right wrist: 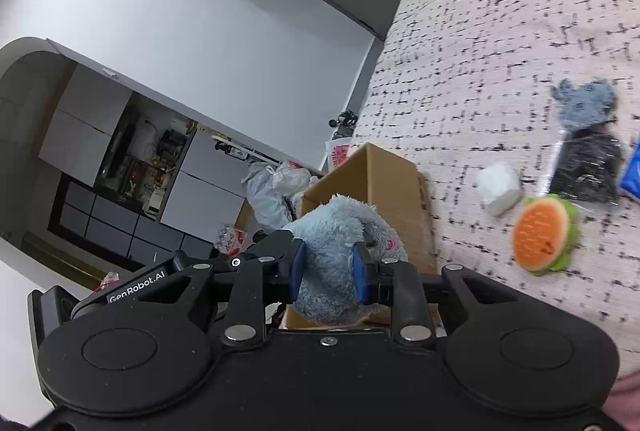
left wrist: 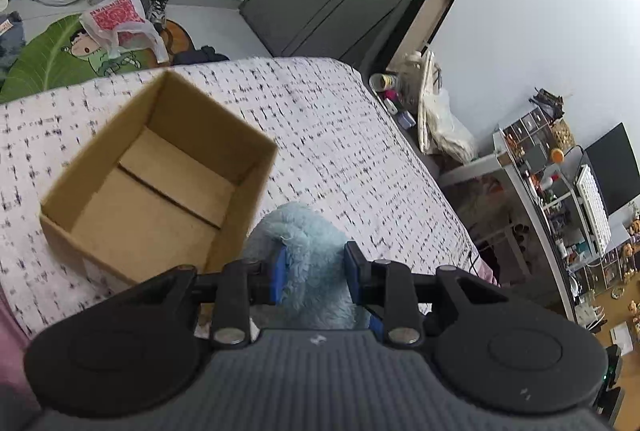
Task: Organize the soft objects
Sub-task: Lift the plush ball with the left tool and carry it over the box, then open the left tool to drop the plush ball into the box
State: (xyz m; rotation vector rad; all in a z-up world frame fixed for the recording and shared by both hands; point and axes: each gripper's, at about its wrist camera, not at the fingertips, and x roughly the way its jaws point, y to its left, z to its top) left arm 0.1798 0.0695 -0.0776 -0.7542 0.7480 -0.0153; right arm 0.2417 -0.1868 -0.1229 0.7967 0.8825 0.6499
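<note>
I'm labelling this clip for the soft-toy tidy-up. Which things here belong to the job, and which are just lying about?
Job:
- blue plush, held by both grippers
- cardboard box
- burger toy
- white soft block

Lying about:
- plastic bags
- shoes
- desk clutter

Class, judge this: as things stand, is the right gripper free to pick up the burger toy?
Probably not: the right gripper is shut on the blue plush. The burger toy lies uncovered on the bed.

fluffy plush toy [left wrist: 308,251], matt cardboard box [left wrist: 160,175]
</note>
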